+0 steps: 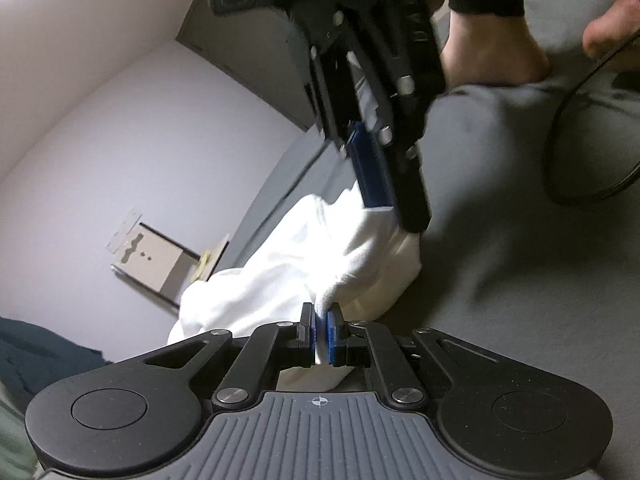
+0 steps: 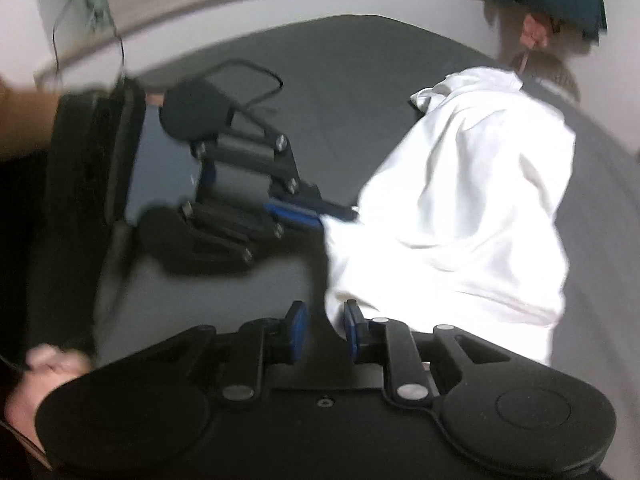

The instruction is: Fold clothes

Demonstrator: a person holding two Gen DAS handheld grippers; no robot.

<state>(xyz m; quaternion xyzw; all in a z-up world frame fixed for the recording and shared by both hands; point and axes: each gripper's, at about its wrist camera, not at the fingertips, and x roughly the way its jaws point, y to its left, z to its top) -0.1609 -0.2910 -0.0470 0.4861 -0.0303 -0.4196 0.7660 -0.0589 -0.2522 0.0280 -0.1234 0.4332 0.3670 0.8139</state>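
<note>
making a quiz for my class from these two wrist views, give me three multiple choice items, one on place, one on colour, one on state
1. Where does the white garment lie?
A. on the grey bed surface
B. on a shelf
C. in a basket

2. What colour are the pads on the jaws?
A. red
B. blue
C. yellow

3. How does the left gripper stand?
A. wide open
B. shut on nothing
C. shut on the white garment

Answers: 1 A, grey sheet shows all around it. 2 B, blue in both views. 3 C, cloth is pinched between its pads.
</note>
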